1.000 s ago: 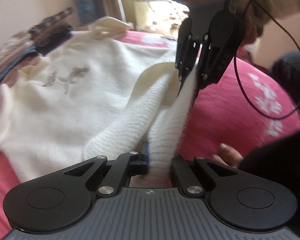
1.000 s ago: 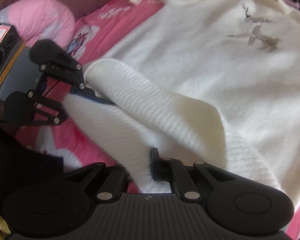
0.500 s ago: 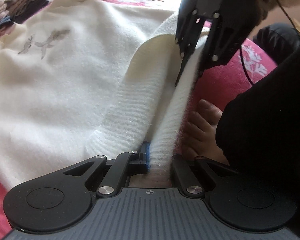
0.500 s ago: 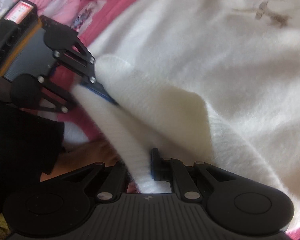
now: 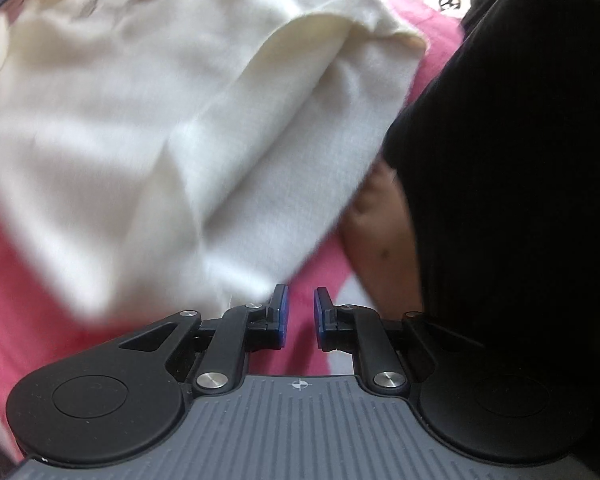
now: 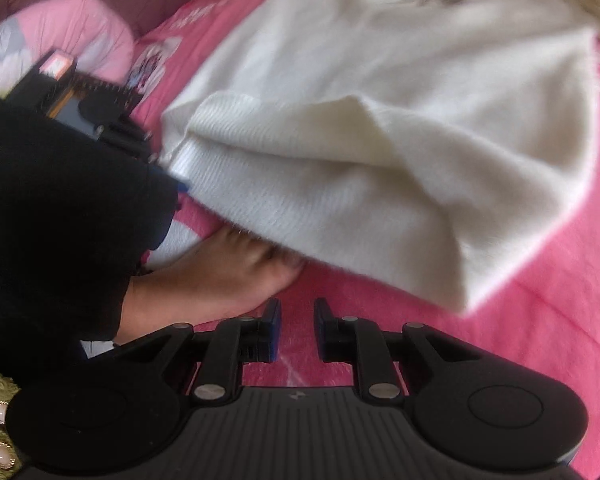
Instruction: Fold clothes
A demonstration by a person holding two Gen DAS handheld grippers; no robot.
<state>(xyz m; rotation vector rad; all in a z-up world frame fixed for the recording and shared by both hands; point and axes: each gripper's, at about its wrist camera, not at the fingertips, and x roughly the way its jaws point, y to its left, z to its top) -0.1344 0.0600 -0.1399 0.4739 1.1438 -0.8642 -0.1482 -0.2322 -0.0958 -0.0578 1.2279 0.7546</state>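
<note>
A cream knit sweater (image 5: 148, 120) lies spread on the pink bedspread (image 5: 16, 280), its ribbed hem (image 6: 284, 200) folded back over the body. My left gripper (image 5: 300, 312) hovers just off the hem's near corner. Its jaws are opening and only bedspread shows between the blue pads (image 5: 282, 316). My right gripper (image 6: 297, 322) is a little short of the hem's other end, jaws also opening with nothing between them. The left tool's black body (image 6: 96, 112) shows at the left of the right wrist view, partly hidden by a black trouser leg.
A person's bare foot (image 6: 228, 268) rests on the bed against the hem, under a black trouser leg (image 6: 52, 208). The same leg (image 5: 520, 160) fills the right of the left wrist view. A pink pillow (image 6: 64, 36) lies at the far left, and dark clothes are piled beyond the sweater.
Both grippers were shut on the raised hem and have let it go. The hem now lies folded on the sweater, and both grippers have drawn back from it.
</note>
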